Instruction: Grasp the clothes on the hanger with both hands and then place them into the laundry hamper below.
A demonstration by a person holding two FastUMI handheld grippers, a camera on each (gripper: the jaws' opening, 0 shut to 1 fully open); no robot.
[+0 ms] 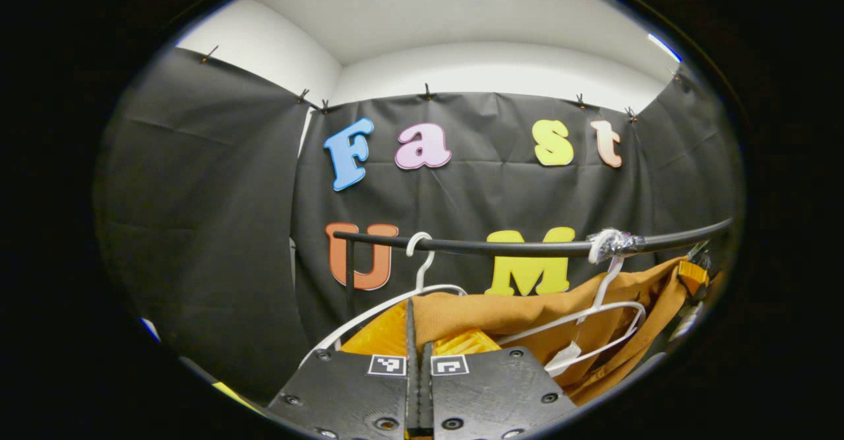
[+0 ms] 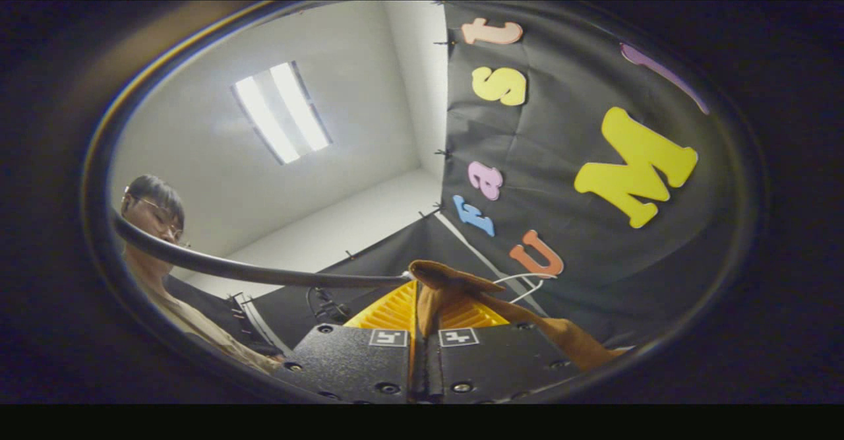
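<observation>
Left tool (image 1: 419, 334): fingers drawn together with a fold of the brown garment (image 1: 527, 311) pinched between them. I hold it at this edge so the cloth comes off the rod with me rather than sliding loose.

Right tool (image 2: 422, 314): fingers likewise closed, a bunched end of the same garment (image 2: 455, 282) caught between them and trailing away past the right finger. Taking the cloth at two points is, I judge, what keeps it spread and under control for the lift.

Garment: brown cloth, draped up at rail height, slack between my two holds. In the left gripper view it hangs across and behind the white hangers.

Rail (image 1: 527, 247): dark bar running across the booth, carrying the hangers. In the right gripper view the rail (image 2: 264, 272) passes just beside my tool, so I am working close under it.

Hanger, near (image 1: 422, 265): white, hooked over the rail, its arm sweeping down beside my left tool.

Hanger, far (image 1: 610, 295): white, its hook bound to the rail with a wrap of tape, presumably so it stays put while the cloth is pulled off. Whether the garment is free of it I cannot tell.

Laundry hamper: the task puts it below; both cameras look upward, so its contents go unrecorded here.

Person (image 2: 155, 219): stands behind the rail.
</observation>
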